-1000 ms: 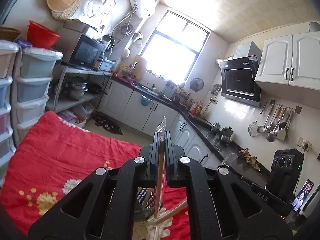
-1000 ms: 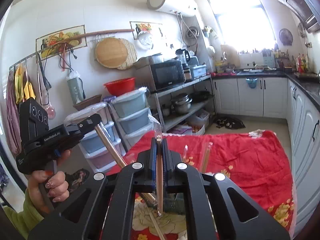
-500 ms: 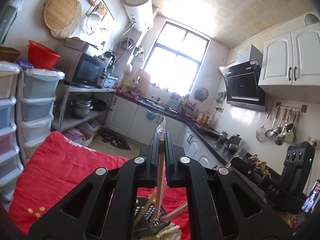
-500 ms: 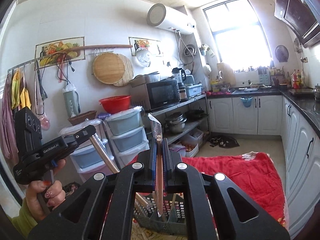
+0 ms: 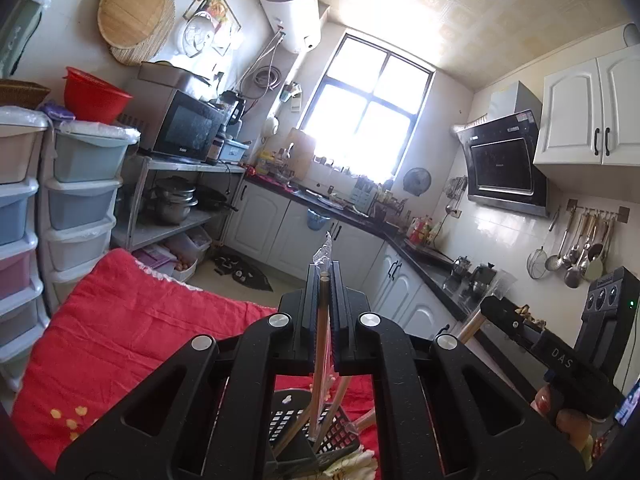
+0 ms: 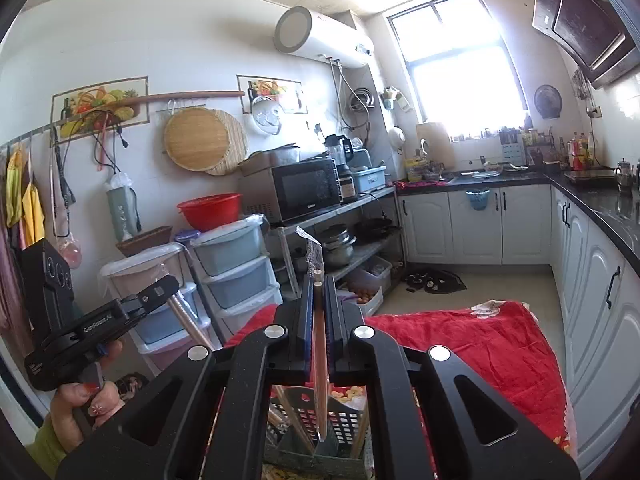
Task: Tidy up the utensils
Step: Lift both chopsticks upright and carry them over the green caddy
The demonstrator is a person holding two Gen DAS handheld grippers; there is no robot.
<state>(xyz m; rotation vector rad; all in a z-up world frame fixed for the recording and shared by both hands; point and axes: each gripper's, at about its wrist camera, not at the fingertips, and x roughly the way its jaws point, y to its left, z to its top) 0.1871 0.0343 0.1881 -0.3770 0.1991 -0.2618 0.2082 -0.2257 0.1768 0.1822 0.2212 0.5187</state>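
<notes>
In a sunlit kitchen, a person held two grippers over a dark slotted utensil basket (image 5: 320, 436) on a red quilt (image 5: 132, 332). The left gripper (image 5: 324, 280) was clamped on a plastic-wrapped pair of chopsticks (image 5: 320, 344), lower ends hanging at the basket. The right gripper (image 6: 318, 280) was closed on a second wrapped pair (image 6: 320, 360), likewise poised above the basket.

Wrapped chopsticks (image 5: 320, 344) upright, tips over dark slotted basket (image 5: 298, 426)
</notes>
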